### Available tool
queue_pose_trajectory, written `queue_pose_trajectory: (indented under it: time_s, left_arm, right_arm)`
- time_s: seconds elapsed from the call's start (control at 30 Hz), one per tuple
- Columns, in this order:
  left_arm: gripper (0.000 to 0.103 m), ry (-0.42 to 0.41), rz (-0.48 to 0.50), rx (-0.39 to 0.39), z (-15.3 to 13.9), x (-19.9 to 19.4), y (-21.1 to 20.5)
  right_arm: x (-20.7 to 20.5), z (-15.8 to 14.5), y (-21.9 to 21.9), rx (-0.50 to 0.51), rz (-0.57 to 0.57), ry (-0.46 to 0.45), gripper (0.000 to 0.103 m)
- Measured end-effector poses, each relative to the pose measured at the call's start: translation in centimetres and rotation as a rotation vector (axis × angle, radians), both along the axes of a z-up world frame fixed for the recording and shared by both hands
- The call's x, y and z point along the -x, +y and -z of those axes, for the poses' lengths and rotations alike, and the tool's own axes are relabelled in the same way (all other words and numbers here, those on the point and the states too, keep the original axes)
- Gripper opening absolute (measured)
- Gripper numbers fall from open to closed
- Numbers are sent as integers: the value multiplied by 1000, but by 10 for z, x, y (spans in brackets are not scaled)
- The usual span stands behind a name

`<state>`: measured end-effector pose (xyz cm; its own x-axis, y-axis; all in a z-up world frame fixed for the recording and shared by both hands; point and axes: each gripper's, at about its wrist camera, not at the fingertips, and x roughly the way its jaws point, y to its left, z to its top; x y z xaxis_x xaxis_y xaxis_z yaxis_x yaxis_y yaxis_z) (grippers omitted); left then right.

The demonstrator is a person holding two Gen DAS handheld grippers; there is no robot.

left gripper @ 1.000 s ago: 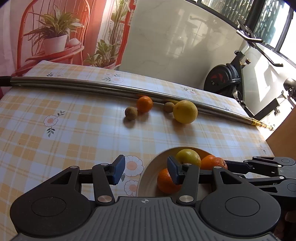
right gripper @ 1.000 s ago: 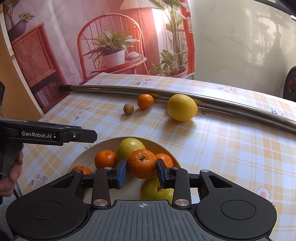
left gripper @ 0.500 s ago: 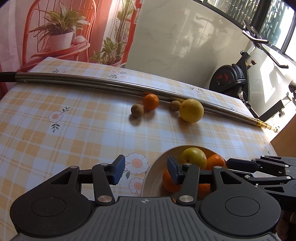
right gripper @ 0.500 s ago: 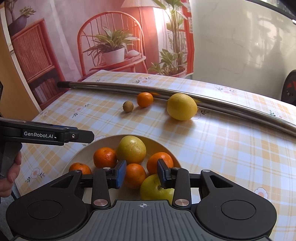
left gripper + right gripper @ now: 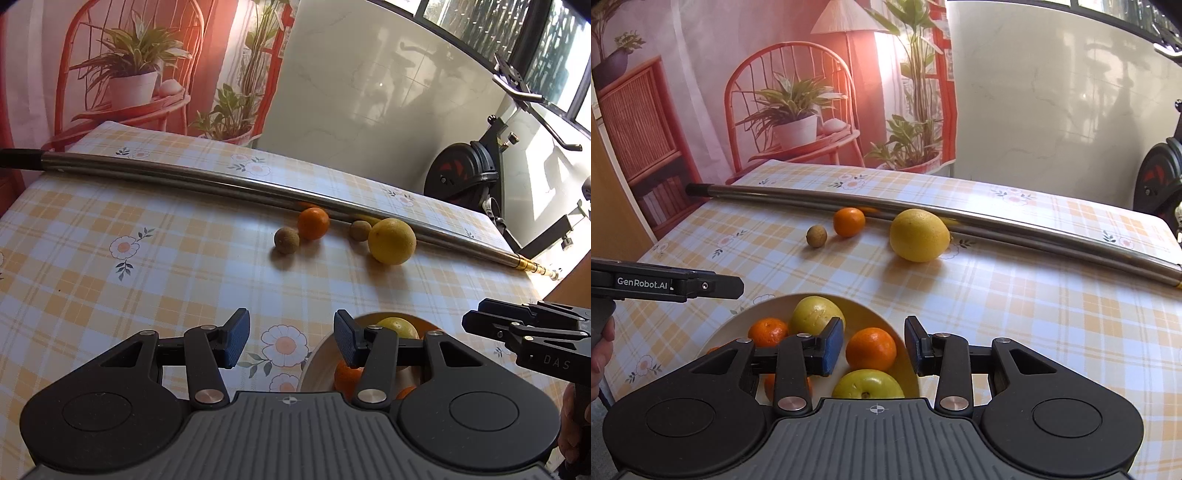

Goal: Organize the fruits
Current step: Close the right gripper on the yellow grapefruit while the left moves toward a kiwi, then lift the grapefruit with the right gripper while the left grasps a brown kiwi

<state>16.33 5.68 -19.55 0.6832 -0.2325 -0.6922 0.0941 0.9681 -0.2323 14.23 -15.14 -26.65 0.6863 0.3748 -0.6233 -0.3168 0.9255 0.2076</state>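
Observation:
A cream bowl [image 5: 764, 306] holds several fruits: mandarins [image 5: 767, 331], a yellow-green fruit [image 5: 816, 314] and a green apple [image 5: 868, 384]. My right gripper [image 5: 873, 345] hovers open over the bowl. One mandarin [image 5: 871, 349] lies in the bowl below the gap, and neither pad presses on it. My left gripper [image 5: 291, 343] is open and empty above the tablecloth, just left of the bowl's rim [image 5: 314, 358]. Farther back on the table lie a big yellow citrus [image 5: 919, 235], an orange [image 5: 849, 221] and a small brown fruit [image 5: 816, 236]. A second brown fruit [image 5: 360, 230] shows in the left wrist view.
A long steel pole [image 5: 923, 212] lies across the table behind the loose fruit. The checked tablecloth [image 5: 110, 277] stretches left of the bowl. An exercise bike [image 5: 465, 177] stands past the table's right end. A person's hand [image 5: 600, 350] holds the left gripper's handle.
My right gripper let go of the mandarin it held. The fruit now rests in the bowl and the pads stand a little wider. The left gripper stays open.

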Motion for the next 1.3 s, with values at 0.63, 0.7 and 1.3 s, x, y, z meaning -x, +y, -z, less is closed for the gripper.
queue_pose_trajectory:
  time_s: [0.63, 0.7, 1.3]
  left_arm:
    - [53, -41, -104, 30, -20, -29, 24]
    - [53, -31, -105, 27, -17, -31, 25]
    - [53, 34, -108, 35, 1, -50, 22]
  right_arm:
    - [-90, -1, -11, 12, -58, -216, 74]
    - [-102, 8, -8, 9, -84, -199, 74]
    - [-139, 50, 19, 110, -114, -162, 61]
